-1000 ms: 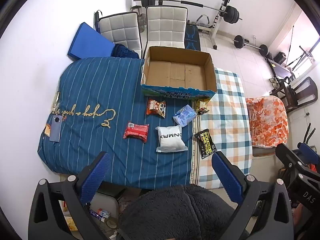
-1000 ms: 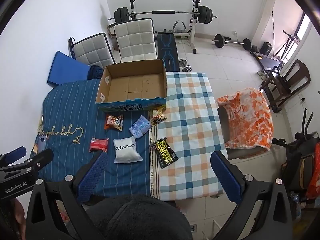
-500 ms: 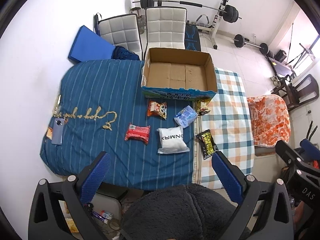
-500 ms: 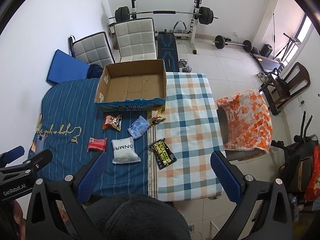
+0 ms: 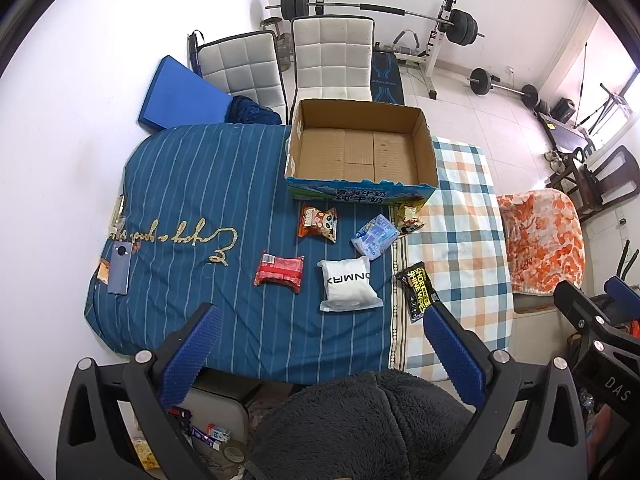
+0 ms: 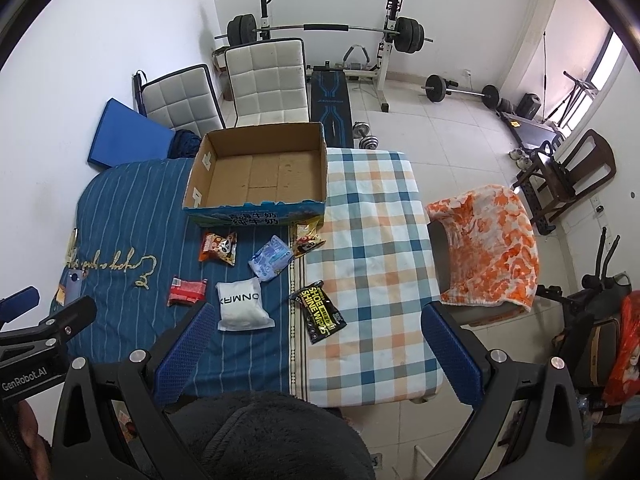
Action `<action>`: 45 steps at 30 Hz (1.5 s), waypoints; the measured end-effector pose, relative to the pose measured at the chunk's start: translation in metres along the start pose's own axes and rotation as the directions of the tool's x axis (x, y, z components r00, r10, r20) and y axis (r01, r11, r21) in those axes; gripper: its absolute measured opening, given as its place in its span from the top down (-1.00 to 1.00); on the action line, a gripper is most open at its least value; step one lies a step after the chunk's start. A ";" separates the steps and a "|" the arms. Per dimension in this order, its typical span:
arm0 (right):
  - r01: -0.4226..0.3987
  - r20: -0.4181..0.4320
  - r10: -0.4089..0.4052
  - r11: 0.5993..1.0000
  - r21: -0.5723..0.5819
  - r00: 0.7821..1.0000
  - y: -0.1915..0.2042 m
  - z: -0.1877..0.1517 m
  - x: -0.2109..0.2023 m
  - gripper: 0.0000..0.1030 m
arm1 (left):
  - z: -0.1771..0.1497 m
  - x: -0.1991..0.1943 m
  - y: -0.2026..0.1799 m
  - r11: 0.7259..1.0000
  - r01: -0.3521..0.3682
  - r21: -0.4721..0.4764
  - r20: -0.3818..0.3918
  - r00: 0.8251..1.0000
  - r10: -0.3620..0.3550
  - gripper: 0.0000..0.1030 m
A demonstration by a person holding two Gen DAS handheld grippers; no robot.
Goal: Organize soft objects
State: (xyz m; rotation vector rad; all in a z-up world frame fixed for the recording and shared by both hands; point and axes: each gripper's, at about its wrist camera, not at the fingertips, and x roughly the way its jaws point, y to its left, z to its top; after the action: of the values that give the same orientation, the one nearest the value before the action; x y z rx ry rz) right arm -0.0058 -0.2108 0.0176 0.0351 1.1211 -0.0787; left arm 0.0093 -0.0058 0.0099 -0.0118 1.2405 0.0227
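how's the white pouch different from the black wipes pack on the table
The white pouch is plump and pale with black lettering; the black wipes pack is flat and dark with yellow lettering. The white pouch lies on the blue striped cloth, while the black wipes pack lies across the seam, mostly on the checked cloth. The pouch looks wider, the wipes pack narrower. Both lie flat in front of the cardboard box, untouched.
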 end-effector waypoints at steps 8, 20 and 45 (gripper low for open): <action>0.003 0.001 -0.003 1.000 -0.005 1.000 0.002 0.003 -0.001 -1.00 | 0.000 -0.001 -0.002 1.000 -0.003 -0.002 0.009 1.000 0.003 -1.00; -0.001 0.001 0.001 1.000 -0.010 1.000 0.003 0.005 -0.001 -1.00 | -0.002 0.003 0.000 1.000 0.001 -0.003 0.008 1.000 -0.001 -1.00; -0.008 0.004 0.008 1.000 -0.004 1.000 0.003 0.006 0.001 -1.00 | -0.003 0.009 -0.003 1.000 -0.001 0.000 -0.004 1.000 0.001 -1.00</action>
State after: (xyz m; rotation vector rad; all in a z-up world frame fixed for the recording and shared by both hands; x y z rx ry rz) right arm 0.0007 -0.2080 0.0190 0.0363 1.1172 -0.0693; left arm 0.0092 -0.0083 0.0004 -0.0118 1.2445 0.0235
